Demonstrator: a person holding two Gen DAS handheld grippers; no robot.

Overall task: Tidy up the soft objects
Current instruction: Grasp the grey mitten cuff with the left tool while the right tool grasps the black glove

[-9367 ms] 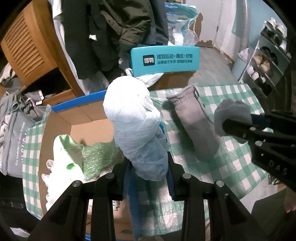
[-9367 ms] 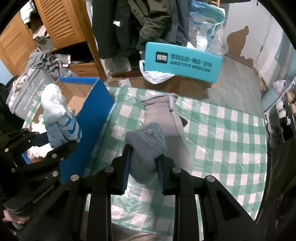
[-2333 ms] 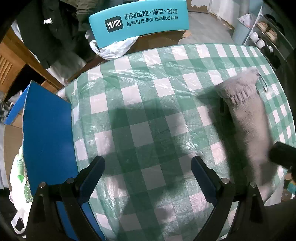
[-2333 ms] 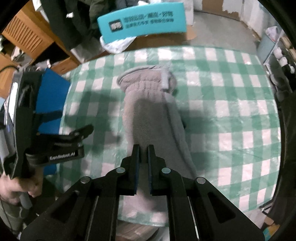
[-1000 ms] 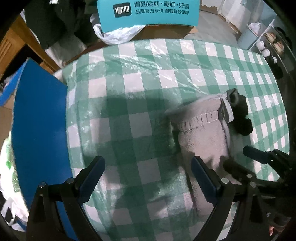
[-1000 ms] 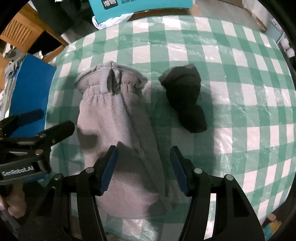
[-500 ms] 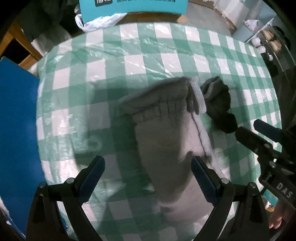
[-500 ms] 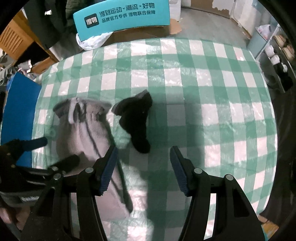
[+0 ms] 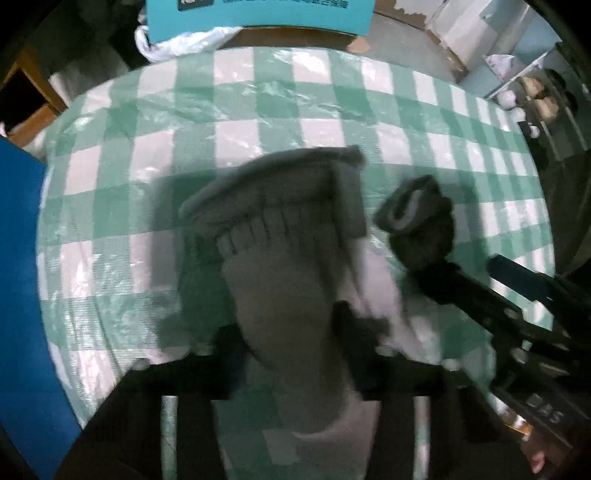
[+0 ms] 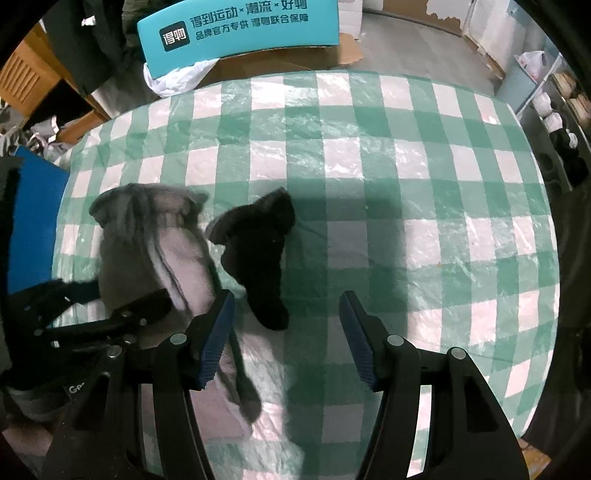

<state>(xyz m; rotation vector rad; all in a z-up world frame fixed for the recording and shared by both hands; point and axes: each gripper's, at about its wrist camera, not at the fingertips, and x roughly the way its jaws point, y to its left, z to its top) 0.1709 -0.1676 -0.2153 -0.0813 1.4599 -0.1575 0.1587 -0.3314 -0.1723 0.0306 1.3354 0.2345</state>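
Two fingers of the left gripper (image 9: pixel 291 343) pinch the grey fleece garment (image 9: pixel 280 266) at lower centre; the blue box (image 9: pixel 18 295) borders the left edge. Right view: right gripper (image 10: pixel 286 332) gapes wide beside the black sock (image 10: pixel 260 254); bare checked tablecloth (image 10: pixel 443 206) spreads right.

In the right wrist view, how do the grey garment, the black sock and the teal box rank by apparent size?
1. grey garment, partly hidden by the left gripper
2. teal box, though farther away
3. black sock
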